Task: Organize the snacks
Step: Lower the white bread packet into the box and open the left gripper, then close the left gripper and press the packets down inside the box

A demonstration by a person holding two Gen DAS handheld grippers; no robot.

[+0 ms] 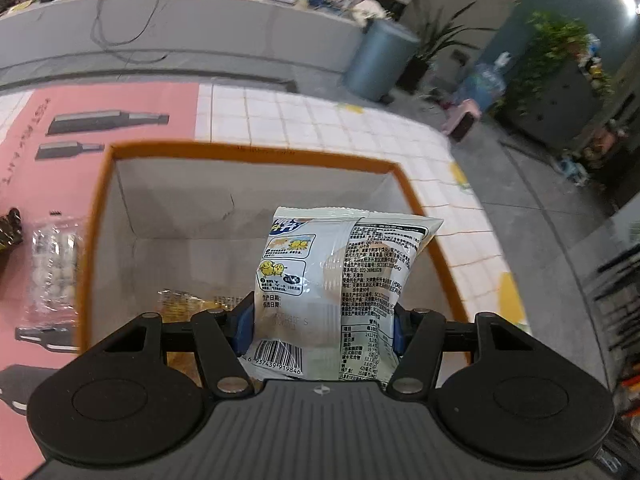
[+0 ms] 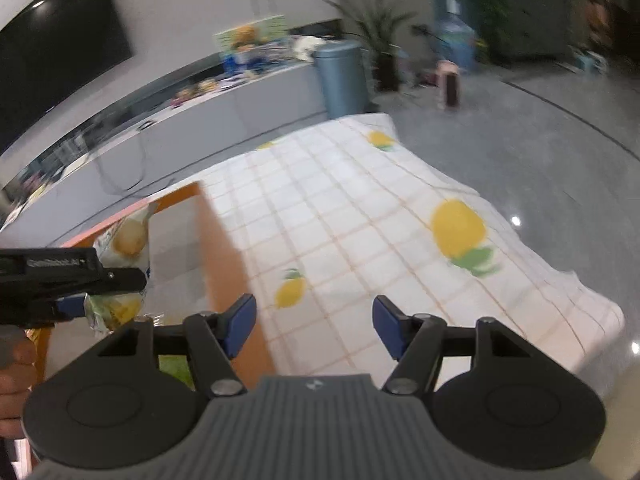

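My left gripper [image 1: 322, 320] is shut on a white snack bag [image 1: 340, 264] with a barcode and yellow cartoon figures, holding it upright by its lower half. The bag hangs over the open orange-rimmed cardboard box [image 1: 248, 150]. A yellow snack pack [image 1: 180, 304] lies on the box floor. In the right wrist view the same bag [image 2: 124, 240] shows at the left, over the box [image 2: 228, 264]. My right gripper [image 2: 314, 324] is open with nothing between its blue pads, above the lemon-print tablecloth [image 2: 360, 216] just right of the box.
A clear pack of small white sweets [image 1: 52, 268] and a dark snack [image 1: 10, 226] lie on the pink mat left of the box. A person's hand [image 2: 16, 364] holds the left gripper. A blue bin [image 1: 380, 60] and plants stand beyond the table's far edge.
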